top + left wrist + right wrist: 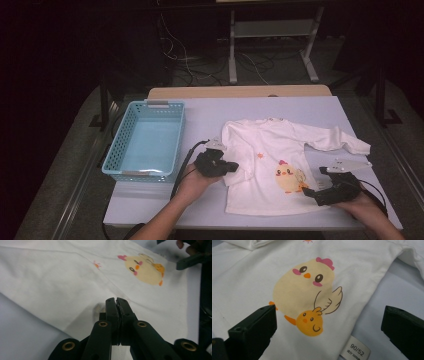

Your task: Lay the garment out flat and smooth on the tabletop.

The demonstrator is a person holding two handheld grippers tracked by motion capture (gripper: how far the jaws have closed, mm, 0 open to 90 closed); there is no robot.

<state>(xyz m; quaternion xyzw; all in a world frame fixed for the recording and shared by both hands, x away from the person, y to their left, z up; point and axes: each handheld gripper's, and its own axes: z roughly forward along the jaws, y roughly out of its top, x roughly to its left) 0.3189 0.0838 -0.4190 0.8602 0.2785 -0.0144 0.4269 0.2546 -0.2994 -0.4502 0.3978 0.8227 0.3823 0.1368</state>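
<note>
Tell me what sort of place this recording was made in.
Probably a lab or workshop set up for recording, not a home: a pale work table with a white child's shirt and a blue plastic basket, loose cables on the floor, and a metal stand behind.

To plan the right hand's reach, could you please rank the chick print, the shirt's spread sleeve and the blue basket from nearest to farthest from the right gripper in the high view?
1. Chick print, on the shirt just left of the right gripper.
2. Spread sleeve, beyond the gripper, toward the table's far right.
3. Blue basket, across the table at its left side.
</note>
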